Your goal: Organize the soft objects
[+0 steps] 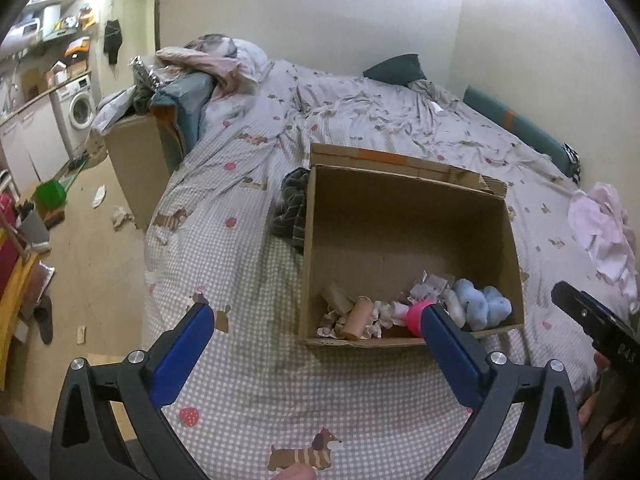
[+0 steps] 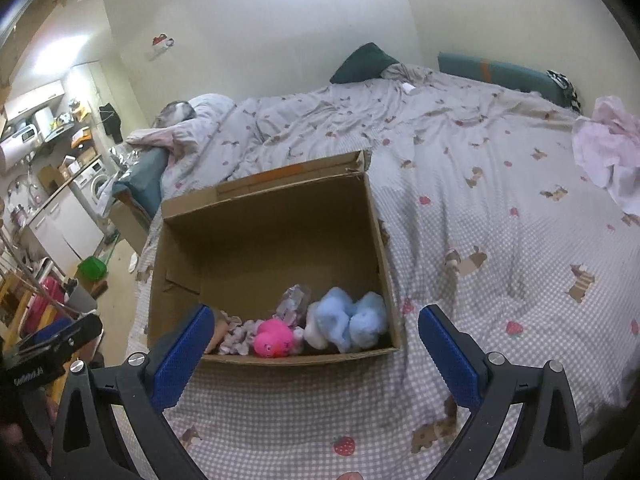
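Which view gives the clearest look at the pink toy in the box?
The right wrist view. There the pink toy lies in full sight in the box, beside the blue plush. In the left wrist view, only part of the toy shows, the rest hidden behind a finger of the left gripper.

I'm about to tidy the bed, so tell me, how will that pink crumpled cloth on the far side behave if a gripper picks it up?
The pink cloth lies in loose crumpled folds on the bedspread, so it will probably hang limp and drape. It looks thin, so likely light. A pinch may catch only one layer.
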